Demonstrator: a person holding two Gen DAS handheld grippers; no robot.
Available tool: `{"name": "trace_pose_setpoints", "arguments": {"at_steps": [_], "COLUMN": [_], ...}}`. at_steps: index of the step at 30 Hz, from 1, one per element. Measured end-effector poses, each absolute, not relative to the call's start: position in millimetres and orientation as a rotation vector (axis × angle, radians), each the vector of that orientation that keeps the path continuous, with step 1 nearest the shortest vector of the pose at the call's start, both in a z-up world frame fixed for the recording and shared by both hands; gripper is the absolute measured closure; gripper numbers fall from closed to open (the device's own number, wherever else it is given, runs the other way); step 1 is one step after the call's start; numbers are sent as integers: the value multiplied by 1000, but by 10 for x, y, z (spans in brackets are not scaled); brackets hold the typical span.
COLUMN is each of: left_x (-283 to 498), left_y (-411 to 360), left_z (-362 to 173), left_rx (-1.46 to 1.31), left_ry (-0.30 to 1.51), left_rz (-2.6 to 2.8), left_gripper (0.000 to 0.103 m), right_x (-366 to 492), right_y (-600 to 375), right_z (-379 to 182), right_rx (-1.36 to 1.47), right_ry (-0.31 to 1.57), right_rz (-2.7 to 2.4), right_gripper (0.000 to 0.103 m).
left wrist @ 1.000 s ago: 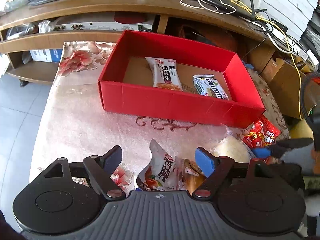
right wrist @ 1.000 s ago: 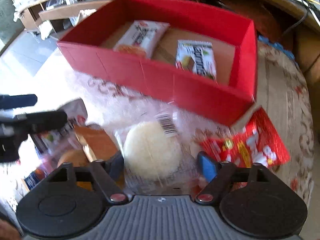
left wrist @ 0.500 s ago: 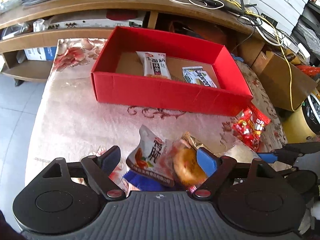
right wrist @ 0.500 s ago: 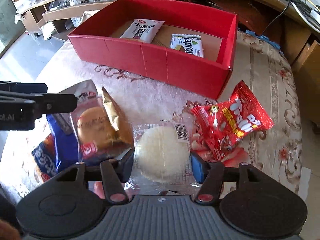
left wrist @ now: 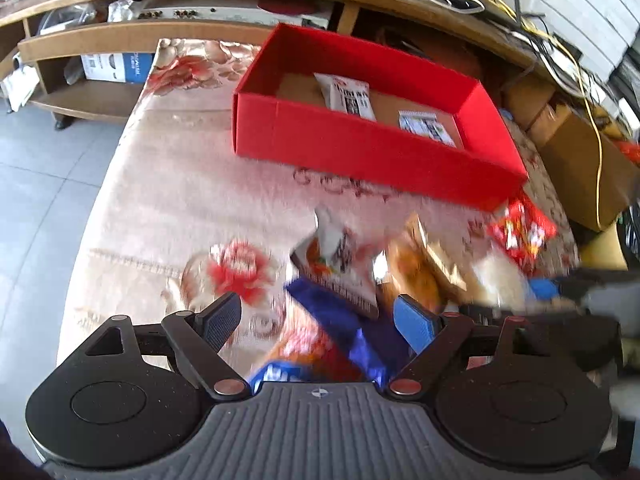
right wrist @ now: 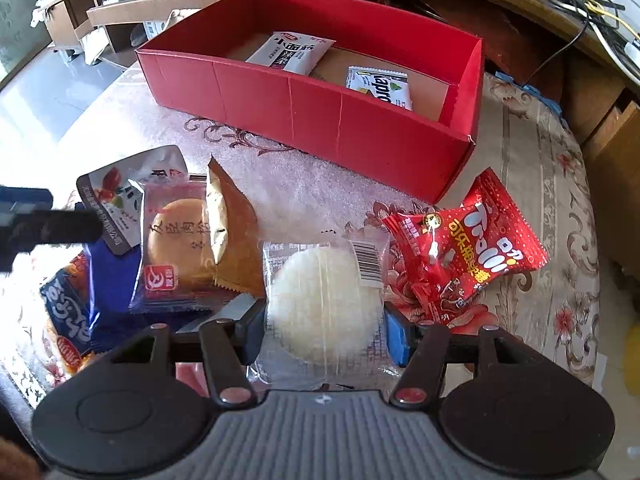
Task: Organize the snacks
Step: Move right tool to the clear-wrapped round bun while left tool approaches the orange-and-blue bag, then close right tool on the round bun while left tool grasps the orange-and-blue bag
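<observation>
A red box (right wrist: 320, 116) (left wrist: 360, 148) stands at the back of the table with two white snack packs (right wrist: 290, 52) (right wrist: 380, 86) inside. My right gripper (right wrist: 324, 334) is shut on a clear-wrapped white round cake (right wrist: 320, 304). To its left lies a pile of packs: a bun pack (right wrist: 176, 240), a brown pack (right wrist: 236, 236), a blue pack (right wrist: 108, 280). A red Trolli bag (right wrist: 464, 248) lies to the right. My left gripper (left wrist: 316, 320) is open above the blurred pile (left wrist: 340, 264), holding nothing.
The table has a floral cloth (left wrist: 180, 200). A wooden TV shelf (left wrist: 120, 40) with cables runs behind the box. Cardboard boxes (left wrist: 580, 160) stand at the right. Tiled floor (left wrist: 40, 180) lies left of the table.
My right gripper has closed on the white cake and pulled back a little. My left gripper has moved left and back; its view is blurred by motion.
</observation>
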State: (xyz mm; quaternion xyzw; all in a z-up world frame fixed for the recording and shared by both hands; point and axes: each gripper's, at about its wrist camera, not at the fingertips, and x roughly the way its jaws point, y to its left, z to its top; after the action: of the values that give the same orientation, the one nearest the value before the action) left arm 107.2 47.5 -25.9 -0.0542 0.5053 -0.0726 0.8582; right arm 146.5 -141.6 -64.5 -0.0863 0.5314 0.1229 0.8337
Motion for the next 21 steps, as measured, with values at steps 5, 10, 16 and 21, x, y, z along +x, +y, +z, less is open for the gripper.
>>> {"name": "trace_pose_setpoints", "arguments": {"at_steps": [5, 10, 16, 21], "left_x": [993, 1015, 953, 894], "left_y": [464, 464, 318, 178], "left_z": [-354, -412, -514, -627], "left_rx": [-93, -94, 0, 151], "left_ry": [1101, 1122, 1157, 1179], "left_rz": [-158, -153, -200, -234], "left_gripper": [15, 15, 14, 9], "right_x": [1493, 1543, 1587, 1598], "right_y": [-1405, -1417, -1400, -1328], "right_z": [-705, -719, -744, -799], "right_rx": [-191, -156, -147, -171], "right_ry": [1137, 1146, 1158, 1159], "right_rz": [260, 254, 267, 284], "right_gripper": [42, 41, 23, 7]}}
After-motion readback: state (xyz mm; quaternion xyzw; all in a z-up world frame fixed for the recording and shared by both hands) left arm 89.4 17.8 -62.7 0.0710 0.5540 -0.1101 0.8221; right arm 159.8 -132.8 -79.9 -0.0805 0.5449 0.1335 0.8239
